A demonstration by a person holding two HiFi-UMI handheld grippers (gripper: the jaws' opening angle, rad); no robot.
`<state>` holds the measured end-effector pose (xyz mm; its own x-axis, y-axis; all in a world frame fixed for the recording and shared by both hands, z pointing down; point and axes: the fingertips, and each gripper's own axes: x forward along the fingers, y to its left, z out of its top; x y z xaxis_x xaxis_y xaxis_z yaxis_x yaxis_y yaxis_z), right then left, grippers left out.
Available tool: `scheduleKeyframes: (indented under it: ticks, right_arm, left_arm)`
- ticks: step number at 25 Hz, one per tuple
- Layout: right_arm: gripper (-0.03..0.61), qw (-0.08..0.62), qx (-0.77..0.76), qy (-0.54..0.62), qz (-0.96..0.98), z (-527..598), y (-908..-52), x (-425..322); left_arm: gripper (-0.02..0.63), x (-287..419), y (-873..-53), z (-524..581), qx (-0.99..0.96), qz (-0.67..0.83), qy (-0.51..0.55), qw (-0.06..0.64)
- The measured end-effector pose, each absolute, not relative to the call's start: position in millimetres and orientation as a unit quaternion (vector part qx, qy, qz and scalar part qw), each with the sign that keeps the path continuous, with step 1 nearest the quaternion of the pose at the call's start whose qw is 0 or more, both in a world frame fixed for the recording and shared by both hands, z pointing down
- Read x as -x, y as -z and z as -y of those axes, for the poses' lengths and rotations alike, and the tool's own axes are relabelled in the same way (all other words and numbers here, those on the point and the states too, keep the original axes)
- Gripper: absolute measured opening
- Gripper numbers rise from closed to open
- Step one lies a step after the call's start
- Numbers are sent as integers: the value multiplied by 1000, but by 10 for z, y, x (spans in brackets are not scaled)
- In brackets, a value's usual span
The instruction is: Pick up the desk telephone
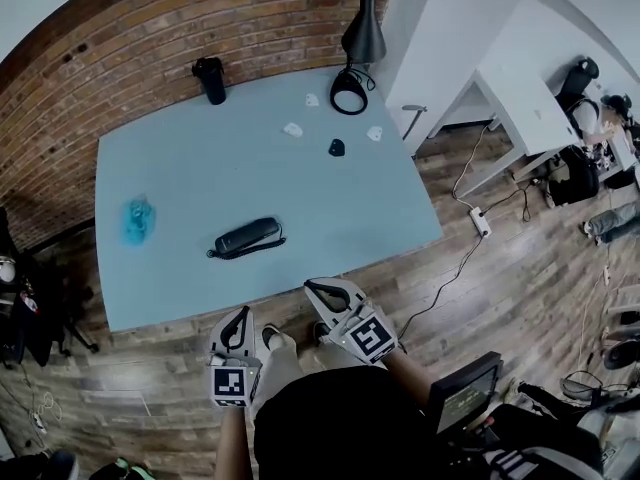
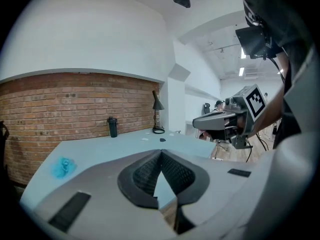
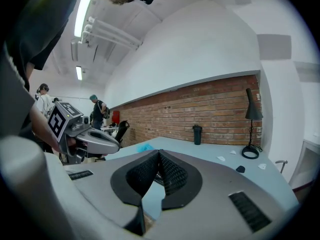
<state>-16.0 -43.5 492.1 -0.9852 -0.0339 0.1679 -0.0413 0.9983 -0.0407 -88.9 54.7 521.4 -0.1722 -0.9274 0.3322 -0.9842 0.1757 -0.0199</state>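
Table (image 1: 200, 168): light blue, in front of a brick wall (image 1: 150, 28).
Bottle (image 1: 210, 80): dark, upright, at 11 o'clock on the table.
Lamp (image 1: 350, 93): black, ring base, at 1 o'clock.
Blue crumpled thing (image 1: 138, 218): at 9 o'clock.
Small black piece (image 1: 337, 148): at 2 o'clock, between white scraps (image 1: 293, 129).

I get bright, even light in all three views. Up and left of the right gripper (image 3: 159, 155), long ceiling tubes (image 3: 81, 15) glare white, and up and right of the left gripper (image 2: 161, 156) small ceiling lights (image 2: 243, 52) burn out. The table (image 1: 200, 168) ahead of both tools carries only soft, short shadows. Each gripper view bends hard into a black round border. The near jaw bodies look soft, while the brick wall (image 3: 200, 109) beyond stays sharp.
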Motion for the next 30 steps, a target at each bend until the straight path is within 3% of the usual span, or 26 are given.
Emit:
scheduleKeyframes:
  ticks: [11, 20, 22, 25, 30]
  right_arm:
    - [25, 106, -48, 2, 993, 263, -4804, 776]
    - [25, 121, -103, 1, 987, 303, -4842, 639]
    - [25, 119, -114, -3, 986, 397, -4868, 539]
    - [25, 106, -138, -16, 985, 618, -4866, 418]
    - [25, 108, -165, -35, 980, 829, -4993, 211]
  left_arm:
    - [29, 1815, -5271, -533, -670, 723, -118, 119]
    - [31, 2104, -5516, -195, -722, 667, -147, 107]
    - [95, 2098, -5615, -115, -730, 654, -164, 112]
    - [102, 2117, -5809, 20, -731, 641, -200, 118]
    - [186, 2141, -6043, 167, -730, 624, -239, 143]
